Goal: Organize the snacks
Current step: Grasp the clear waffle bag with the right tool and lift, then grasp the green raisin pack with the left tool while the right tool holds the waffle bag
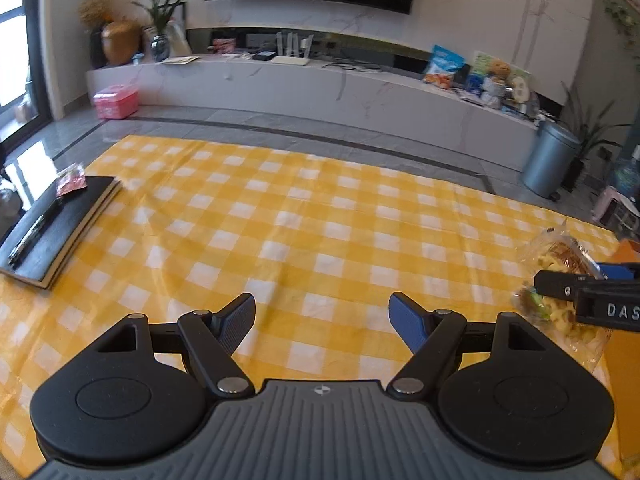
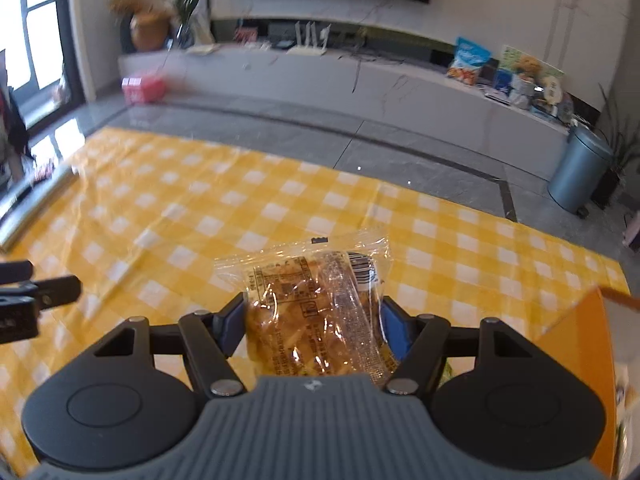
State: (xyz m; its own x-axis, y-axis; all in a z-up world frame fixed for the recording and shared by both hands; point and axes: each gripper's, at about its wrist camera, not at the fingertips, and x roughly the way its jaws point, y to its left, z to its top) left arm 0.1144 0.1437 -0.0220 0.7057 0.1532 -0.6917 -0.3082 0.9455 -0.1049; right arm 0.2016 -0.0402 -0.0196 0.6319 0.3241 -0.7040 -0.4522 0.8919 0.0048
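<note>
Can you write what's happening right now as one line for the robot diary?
left gripper: open, empty, over checked cloth | right gripper: shut on clear snack packet | orange box: at right

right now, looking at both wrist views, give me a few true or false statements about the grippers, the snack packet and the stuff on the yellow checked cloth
1. The right gripper is closed on a clear plastic snack packet. True.
2. The left gripper holds a snack too. False: its fingers are spread with only the yellow checked tablecloth between them.
3. A black notebook lies on the cloth with a pen on its cover. True.
4. The small red wrapped snack sits in the middle of the cloth. False: it rests on the notebook's far corner.
5. The orange box is beside the left gripper. False: it is by the right gripper.
</note>
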